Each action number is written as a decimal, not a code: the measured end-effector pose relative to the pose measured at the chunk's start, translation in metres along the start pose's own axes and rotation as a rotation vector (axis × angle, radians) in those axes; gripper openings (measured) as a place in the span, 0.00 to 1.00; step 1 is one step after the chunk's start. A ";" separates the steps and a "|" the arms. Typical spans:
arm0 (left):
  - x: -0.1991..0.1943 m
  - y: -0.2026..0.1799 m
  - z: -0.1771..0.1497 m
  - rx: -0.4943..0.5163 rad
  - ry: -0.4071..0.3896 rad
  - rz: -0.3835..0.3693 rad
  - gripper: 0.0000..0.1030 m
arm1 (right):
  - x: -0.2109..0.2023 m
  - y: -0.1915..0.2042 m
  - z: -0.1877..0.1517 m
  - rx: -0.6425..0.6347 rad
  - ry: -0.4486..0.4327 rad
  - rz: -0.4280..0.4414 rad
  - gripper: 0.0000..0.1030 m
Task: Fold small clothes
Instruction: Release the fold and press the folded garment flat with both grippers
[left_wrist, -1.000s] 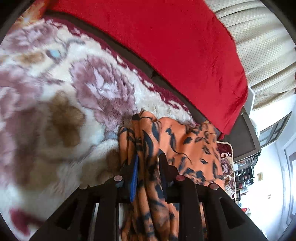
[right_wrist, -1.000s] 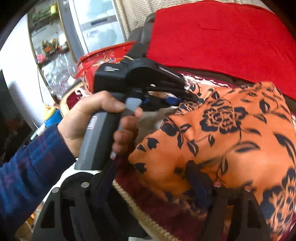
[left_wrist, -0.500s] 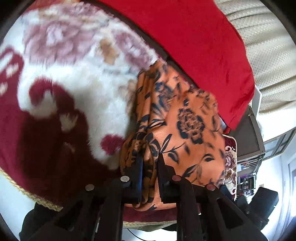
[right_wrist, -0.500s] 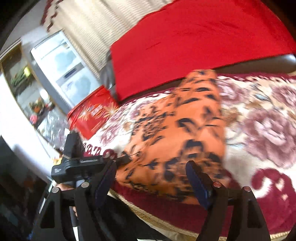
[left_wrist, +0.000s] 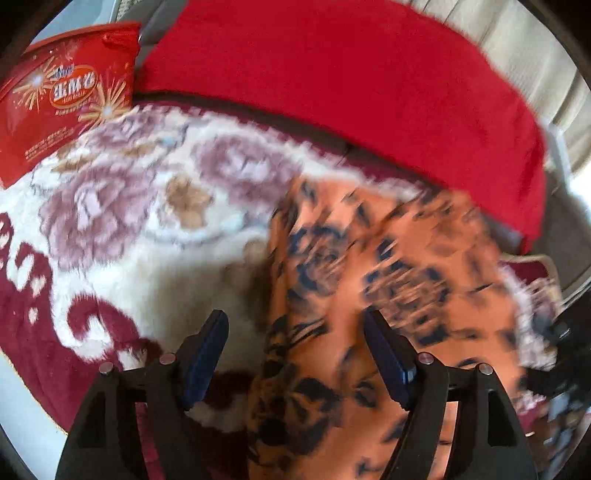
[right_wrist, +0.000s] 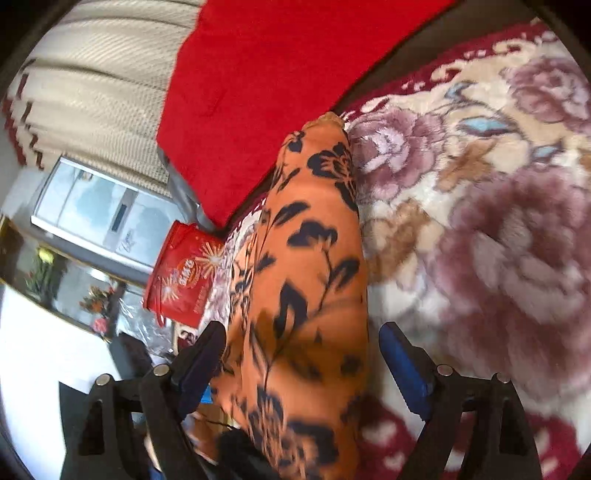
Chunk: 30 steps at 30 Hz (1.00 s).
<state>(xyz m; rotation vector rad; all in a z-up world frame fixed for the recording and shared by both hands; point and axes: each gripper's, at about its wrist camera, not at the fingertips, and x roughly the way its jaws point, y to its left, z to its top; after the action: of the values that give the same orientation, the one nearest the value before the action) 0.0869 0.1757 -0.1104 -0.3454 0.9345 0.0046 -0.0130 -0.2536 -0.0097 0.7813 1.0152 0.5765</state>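
The orange floral garment (left_wrist: 388, 295) lies in a folded strip on the plush floral blanket (left_wrist: 122, 229), running from the blanket's near edge towards its far edge, where the red cushion (left_wrist: 351, 85) stands along the back; a red snack bag (left_wrist: 55, 96) sits at the blanket's far left corner. The left gripper (left_wrist: 295, 345) is spread wide and grips nothing, its fingers straddling the garment's left border; the right gripper (right_wrist: 301, 349) is likewise released, one finger on each side of the cloth, which fills the gap between them. In the right wrist view, cream curtains (right_wrist: 92, 92) hang behind the cushion.
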 end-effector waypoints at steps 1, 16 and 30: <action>0.004 0.001 -0.001 -0.003 0.009 -0.002 0.74 | 0.008 -0.001 0.005 0.003 0.023 0.012 0.85; 0.006 0.009 -0.018 0.042 -0.066 -0.029 0.77 | 0.038 0.032 0.006 -0.152 0.021 -0.182 0.59; 0.005 0.008 -0.021 0.077 -0.082 -0.027 0.77 | 0.059 0.081 0.029 -0.397 -0.057 -0.359 0.36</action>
<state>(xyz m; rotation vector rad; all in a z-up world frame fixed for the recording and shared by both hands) 0.0723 0.1762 -0.1282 -0.2842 0.8466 -0.0414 0.0324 -0.1693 0.0328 0.2535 0.9219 0.4220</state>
